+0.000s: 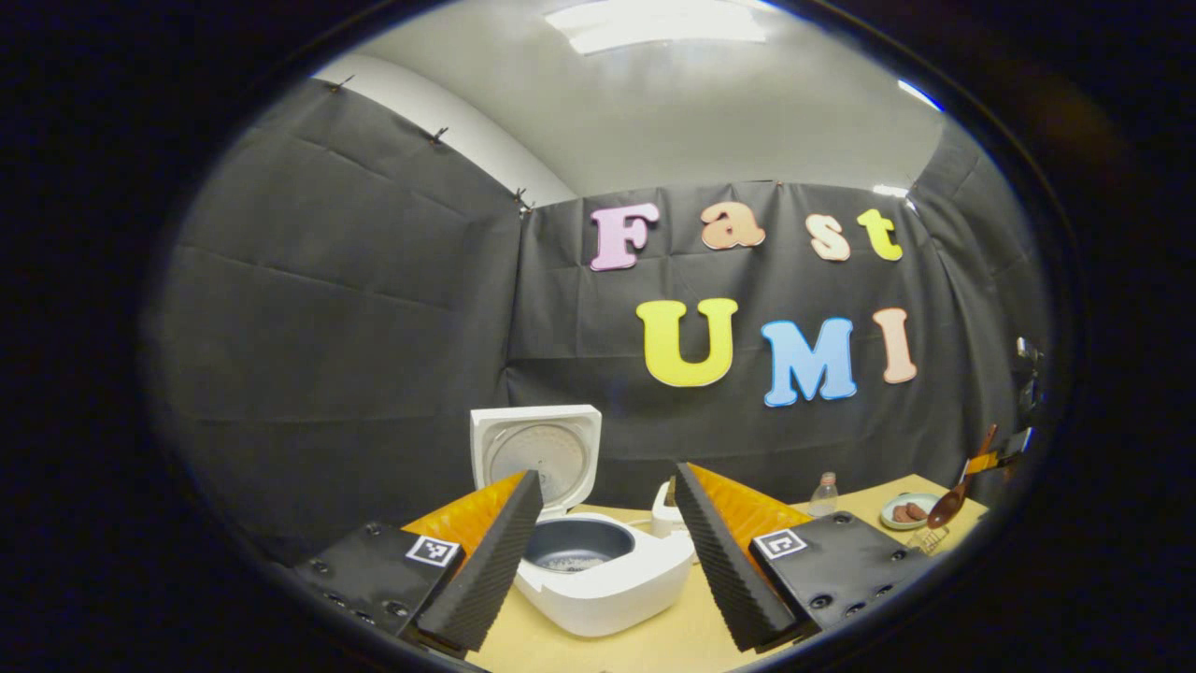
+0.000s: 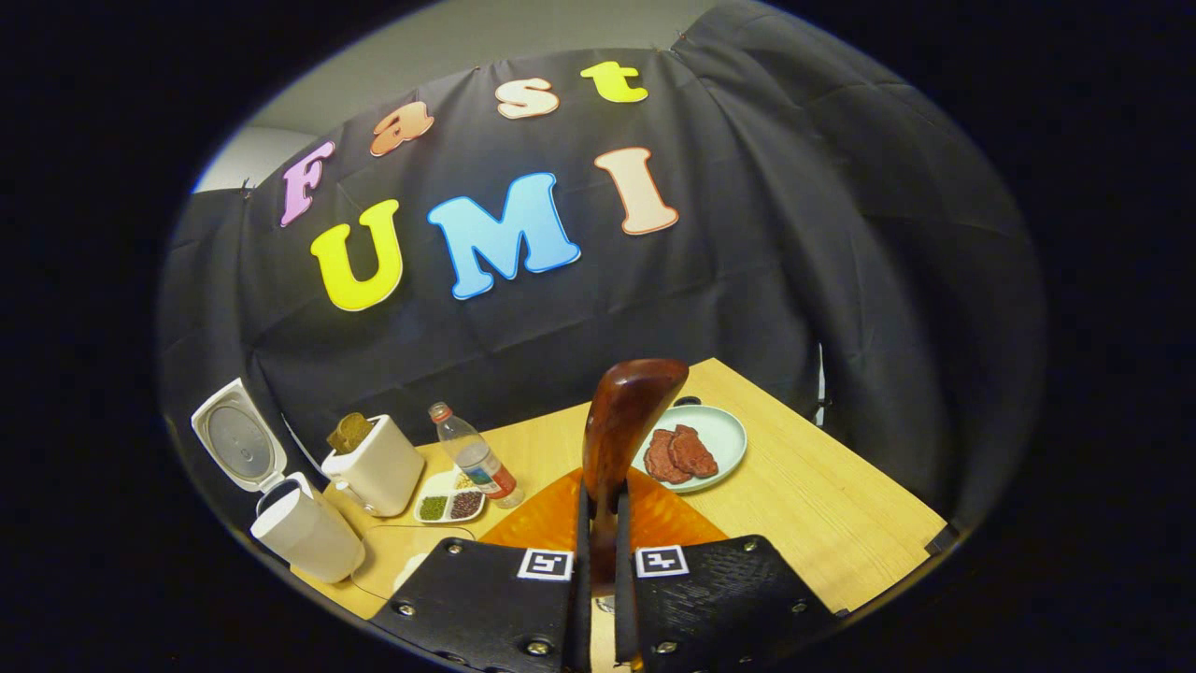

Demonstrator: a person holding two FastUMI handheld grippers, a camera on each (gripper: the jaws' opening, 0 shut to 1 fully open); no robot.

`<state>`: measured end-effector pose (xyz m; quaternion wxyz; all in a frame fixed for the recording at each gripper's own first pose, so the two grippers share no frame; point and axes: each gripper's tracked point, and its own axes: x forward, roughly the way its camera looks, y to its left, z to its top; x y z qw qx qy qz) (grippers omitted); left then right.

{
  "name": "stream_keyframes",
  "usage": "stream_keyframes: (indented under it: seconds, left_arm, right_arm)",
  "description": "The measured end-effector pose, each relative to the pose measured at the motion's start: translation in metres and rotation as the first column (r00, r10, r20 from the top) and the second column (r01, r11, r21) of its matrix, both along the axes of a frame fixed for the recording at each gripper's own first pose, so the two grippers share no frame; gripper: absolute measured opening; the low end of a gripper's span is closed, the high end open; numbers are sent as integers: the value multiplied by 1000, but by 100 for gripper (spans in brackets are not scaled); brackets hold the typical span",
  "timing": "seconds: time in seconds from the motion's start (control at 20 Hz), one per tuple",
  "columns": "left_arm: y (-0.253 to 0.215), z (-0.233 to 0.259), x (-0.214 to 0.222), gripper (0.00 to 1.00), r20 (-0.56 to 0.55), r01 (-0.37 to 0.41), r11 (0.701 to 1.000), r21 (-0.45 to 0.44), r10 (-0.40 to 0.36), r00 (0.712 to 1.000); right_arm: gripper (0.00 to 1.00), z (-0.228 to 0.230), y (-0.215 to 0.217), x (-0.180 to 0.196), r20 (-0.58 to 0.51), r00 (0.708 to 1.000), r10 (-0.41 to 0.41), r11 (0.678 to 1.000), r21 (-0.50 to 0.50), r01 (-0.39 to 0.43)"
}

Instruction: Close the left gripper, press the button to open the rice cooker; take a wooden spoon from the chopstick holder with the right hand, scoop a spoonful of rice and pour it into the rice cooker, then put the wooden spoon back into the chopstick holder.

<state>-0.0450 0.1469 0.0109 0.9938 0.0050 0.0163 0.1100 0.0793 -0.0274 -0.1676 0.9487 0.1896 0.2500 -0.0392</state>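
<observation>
The white rice cooker (image 1: 598, 589) stands open in the left gripper view, lid (image 1: 537, 453) upright, with a little rice at the bottom of its dark pot (image 1: 575, 547). My left gripper (image 1: 607, 479) is open just in front of it, one finger on each side, holding nothing. In the right gripper view my right gripper (image 2: 598, 491) is shut on the handle of the wooden spoon (image 2: 626, 411), whose bowl points up and away. The same spoon (image 1: 946, 507) appears far right in the left gripper view, above a small lattice holder (image 1: 927, 538). The cooker (image 2: 304, 533) sits at the far left.
On the wooden table (image 2: 822, 505) stand a white toaster (image 2: 374, 467) with bread, a plastic bottle (image 2: 472, 458), a divided tray of grains (image 2: 451, 505) and a pale plate (image 2: 719, 425) with meat slices. Black cloth walls close in the back and sides.
</observation>
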Motion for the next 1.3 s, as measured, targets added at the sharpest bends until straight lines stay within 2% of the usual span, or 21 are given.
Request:
stream_keyframes:
  seconds: [0.45, 0.75, 1.05, 1.3]
  left_arm:
    - [49, -16, -15, 98, -26, -22, 1000, -17, 22, 999]
    - [88, -17, -29, 98, -41, -61, 998, 25, 62, 997]
    - [118, -26, -40, 98, -75, -93, 994, 50, 97, 993]
    - [132, -31, -45, 98, -94, -107, 991, 85, 115, 989]
  right_arm:
    - [10, 23, 98, 14, 63, 994, 88, 994, 61, -92]
    - [10, -3, 157, 18, 45, 989, 139, 988, 66, -142]
    - [10, -50, 189, 25, 5, 985, 173, 983, -60, -172]
    - [11, -84, 203, 27, -23, 980, 199, 962, -184, -200]
